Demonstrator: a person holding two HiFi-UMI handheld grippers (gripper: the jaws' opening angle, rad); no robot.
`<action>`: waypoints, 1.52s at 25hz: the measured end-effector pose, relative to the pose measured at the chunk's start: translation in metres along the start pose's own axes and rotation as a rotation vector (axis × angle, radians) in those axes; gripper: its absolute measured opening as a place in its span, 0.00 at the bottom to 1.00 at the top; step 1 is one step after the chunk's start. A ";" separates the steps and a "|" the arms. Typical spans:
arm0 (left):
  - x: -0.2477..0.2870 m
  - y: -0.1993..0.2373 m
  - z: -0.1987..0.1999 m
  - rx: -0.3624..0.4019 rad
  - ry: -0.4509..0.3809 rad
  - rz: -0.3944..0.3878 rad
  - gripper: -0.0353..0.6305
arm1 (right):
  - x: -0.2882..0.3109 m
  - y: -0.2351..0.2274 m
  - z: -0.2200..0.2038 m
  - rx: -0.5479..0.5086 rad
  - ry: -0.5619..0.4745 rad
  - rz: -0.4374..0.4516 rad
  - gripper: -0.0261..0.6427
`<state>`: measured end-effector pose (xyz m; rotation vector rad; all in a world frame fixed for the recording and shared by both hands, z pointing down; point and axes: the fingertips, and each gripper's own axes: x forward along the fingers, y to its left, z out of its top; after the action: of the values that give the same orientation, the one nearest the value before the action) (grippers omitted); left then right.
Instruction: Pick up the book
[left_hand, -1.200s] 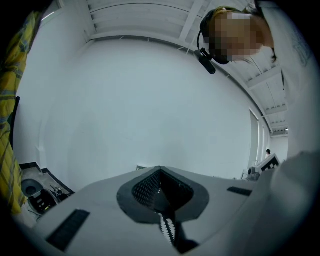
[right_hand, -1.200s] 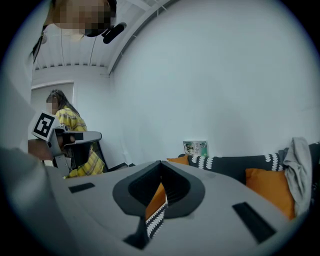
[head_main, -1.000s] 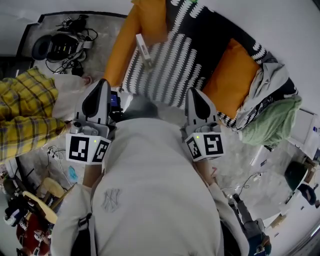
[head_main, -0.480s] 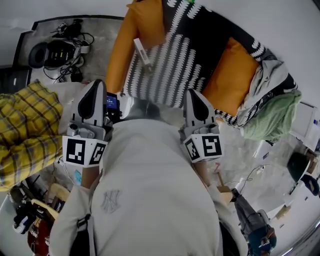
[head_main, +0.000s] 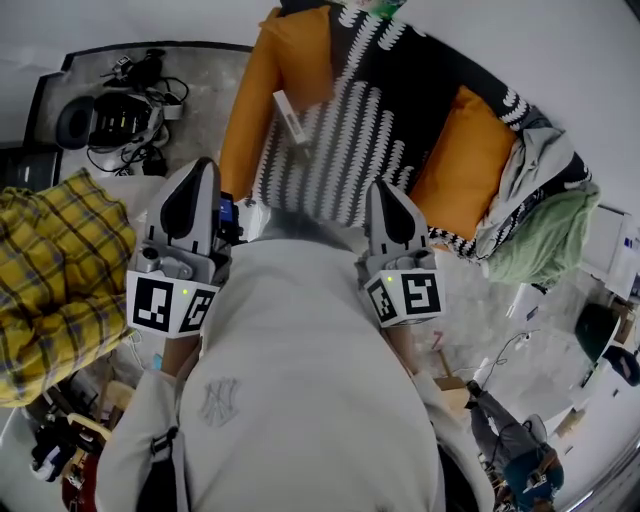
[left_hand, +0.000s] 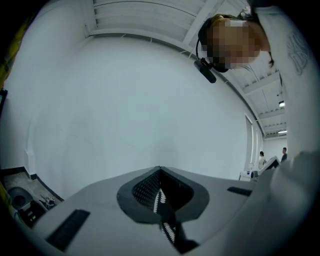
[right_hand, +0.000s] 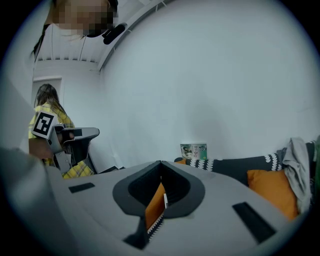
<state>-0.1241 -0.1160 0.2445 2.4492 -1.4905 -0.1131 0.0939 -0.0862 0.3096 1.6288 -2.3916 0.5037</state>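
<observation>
A small book with a green and white cover (right_hand: 193, 151) stands against the wall on the back of the black-and-white patterned sofa (head_main: 350, 120). Only a green sliver of the book (head_main: 385, 5) shows at the top edge of the head view. A narrow white object (head_main: 290, 115) lies on the sofa seat ahead of me. My left gripper (head_main: 200, 172) (left_hand: 160, 169) and right gripper (head_main: 386, 190) (right_hand: 161, 162) are both shut and empty, held in front of my chest just short of the sofa's front edge. The right one points toward the sofa, the left toward a bare white wall.
Orange cushions (head_main: 465, 160) (head_main: 285, 45) lie on the sofa. Grey and green clothes (head_main: 545, 225) are heaped at its right end. A person in a yellow plaid shirt (head_main: 50, 270) stands close on my left. Cables and a black device (head_main: 115, 105) sit on the floor at the far left.
Both grippers have moved a little toward the sofa, still shut. The person in plaid has slid lower and further left in the head view.
</observation>
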 end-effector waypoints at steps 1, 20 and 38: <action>0.002 0.004 0.001 0.000 0.001 -0.003 0.07 | 0.003 0.002 0.000 0.002 0.000 -0.004 0.06; 0.011 0.027 0.011 -0.010 -0.018 0.095 0.07 | 0.025 0.000 0.009 -0.109 0.050 0.040 0.06; 0.076 0.009 -0.052 -0.039 0.134 -0.028 0.07 | 0.096 -0.020 -0.069 -0.097 0.201 0.100 0.30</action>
<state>-0.0854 -0.1766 0.3022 2.3960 -1.3852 0.0165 0.0749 -0.1484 0.4099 1.3554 -2.3183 0.5318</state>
